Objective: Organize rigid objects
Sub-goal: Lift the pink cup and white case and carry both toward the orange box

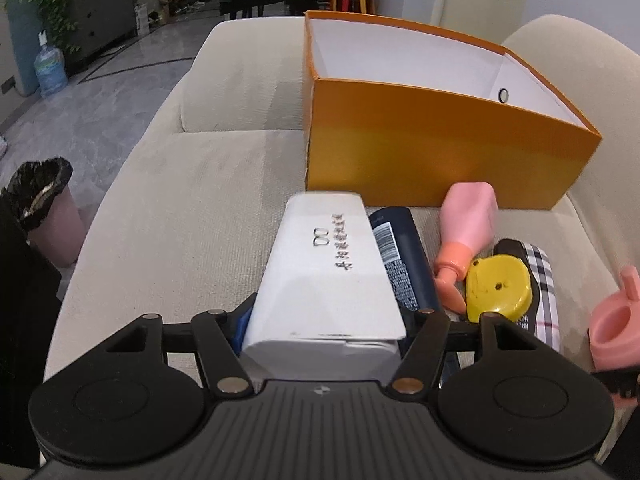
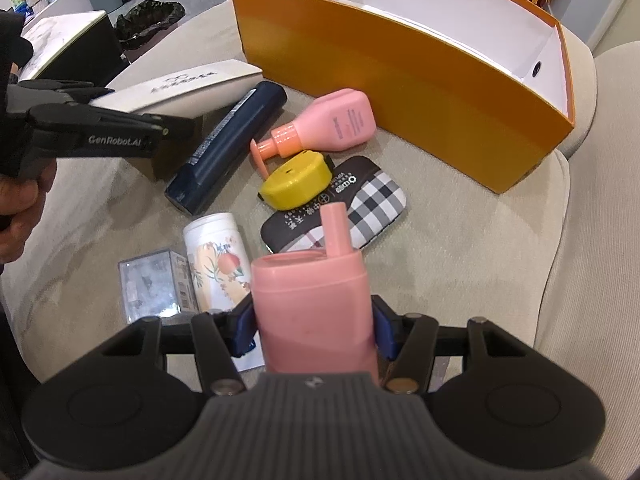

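My left gripper is shut on a long white box with printed lettering, held tilted over the beige sofa seat; it also shows in the right wrist view, white box. My right gripper is shut on a pink bottle with a spout, its blue pads pressed on both sides. An open orange box, white inside, stands behind. Loose on the seat lie a navy bottle, a pink pump bottle, a yellow tape measure and a checked case.
A white bottle with a peach print and a clear plastic box lie near my right gripper. A pink bin with a black liner stands on the floor left of the sofa. The sofa's backrest rises behind the orange box.
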`<state>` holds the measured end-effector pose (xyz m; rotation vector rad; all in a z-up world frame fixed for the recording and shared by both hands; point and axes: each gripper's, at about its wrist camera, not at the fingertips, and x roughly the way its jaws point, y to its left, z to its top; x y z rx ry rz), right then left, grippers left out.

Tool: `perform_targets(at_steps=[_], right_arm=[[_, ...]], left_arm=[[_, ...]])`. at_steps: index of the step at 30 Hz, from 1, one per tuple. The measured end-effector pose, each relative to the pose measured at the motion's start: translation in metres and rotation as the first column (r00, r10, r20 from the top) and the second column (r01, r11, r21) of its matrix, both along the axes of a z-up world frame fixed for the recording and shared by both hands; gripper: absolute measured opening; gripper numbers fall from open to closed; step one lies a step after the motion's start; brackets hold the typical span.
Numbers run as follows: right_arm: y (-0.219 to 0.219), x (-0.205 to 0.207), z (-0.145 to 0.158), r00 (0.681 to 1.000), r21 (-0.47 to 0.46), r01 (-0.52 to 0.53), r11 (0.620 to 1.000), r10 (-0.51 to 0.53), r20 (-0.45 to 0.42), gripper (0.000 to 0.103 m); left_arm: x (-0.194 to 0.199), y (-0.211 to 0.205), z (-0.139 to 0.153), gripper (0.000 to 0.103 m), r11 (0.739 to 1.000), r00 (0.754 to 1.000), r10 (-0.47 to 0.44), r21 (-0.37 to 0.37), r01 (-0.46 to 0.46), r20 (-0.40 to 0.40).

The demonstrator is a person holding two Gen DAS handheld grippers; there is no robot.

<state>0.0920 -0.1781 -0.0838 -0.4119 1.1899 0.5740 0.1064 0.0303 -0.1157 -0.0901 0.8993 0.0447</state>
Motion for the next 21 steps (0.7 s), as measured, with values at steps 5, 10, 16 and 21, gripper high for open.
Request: perform_targets(at_steps=[5,10,16,21], right_arm=[[0.0,-0.001,-0.001,1.0,-0.001,-0.003,1.0,0.003,-0.001,0.058],[0.0,-0.002,-0.002,1.0,-0.002,-0.005,1.0,0.005,-0.005,0.057],[-0.001,-0.002,-0.002,1.0,0.0,-0.001,1.0,0.001,-0.004,0.054],[-0.002,-0.002,-0.004,1.0,-0.01,-0.004,1.0,0.003,-0.016,0.054]], left_arm=[[0.006,0.002,-0.003,0.075,1.0,1.0,0.027,-0.016,-0.027,-0.007],[0.004,0.002,0.003,0.085,0.999,0.998,0.049,0.0,-0.049,0.046],[0.017,0.002,-0.002,0.081,0.999,0.998,0.052,-0.009,-0.052,0.036],[0.02,-0.002,-0.006,0.071,0.999,0.999,0.036,-0.003,-0.036,0.027]])
